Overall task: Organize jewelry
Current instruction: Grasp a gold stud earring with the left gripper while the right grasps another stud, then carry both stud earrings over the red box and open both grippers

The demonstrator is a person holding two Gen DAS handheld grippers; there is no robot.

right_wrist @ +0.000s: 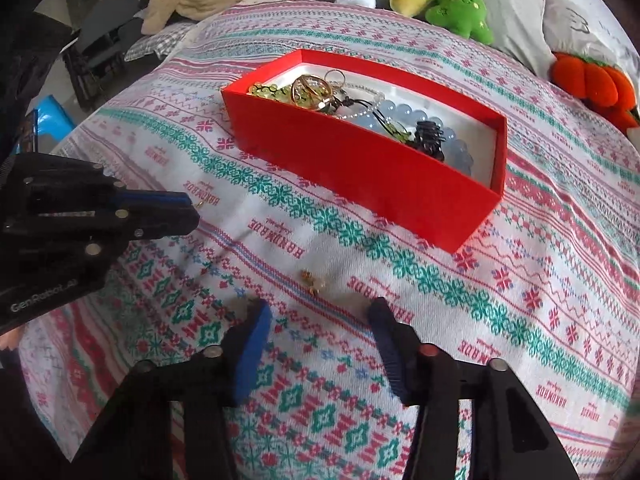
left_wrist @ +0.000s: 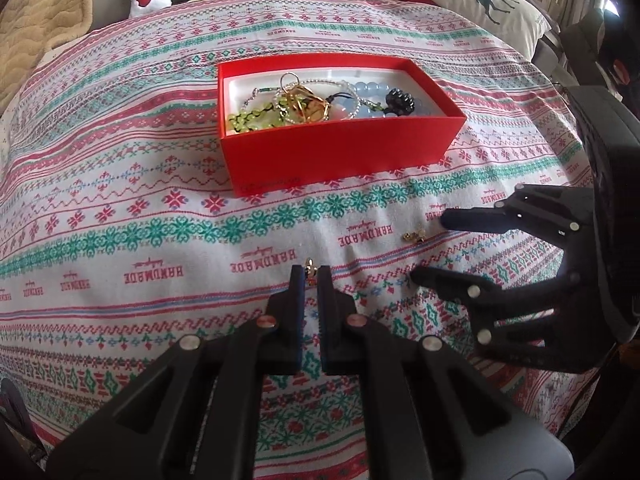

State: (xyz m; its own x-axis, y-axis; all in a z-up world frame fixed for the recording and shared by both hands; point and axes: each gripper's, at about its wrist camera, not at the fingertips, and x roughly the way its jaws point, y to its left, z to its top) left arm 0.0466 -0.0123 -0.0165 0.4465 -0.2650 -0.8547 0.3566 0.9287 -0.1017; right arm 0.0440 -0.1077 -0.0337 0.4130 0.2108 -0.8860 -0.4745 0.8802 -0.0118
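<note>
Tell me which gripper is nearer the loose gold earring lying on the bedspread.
Right. The right gripper hangs open just short of the gold earring, fingers on either side of its line. The left gripper is off to the side, shut on another small gold piece.

The small gold piece pinched in the left tongs is too tiny to identify; likewise the gold bits just ahead of the right tongs.

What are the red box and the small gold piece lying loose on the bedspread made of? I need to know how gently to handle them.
Red box: probably rigid cardboard, matte red outside and white inside, with crisp folded edges. Small gold piece: looks like shiny gold-coloured metal, since it glints; too small to tell more.
</note>
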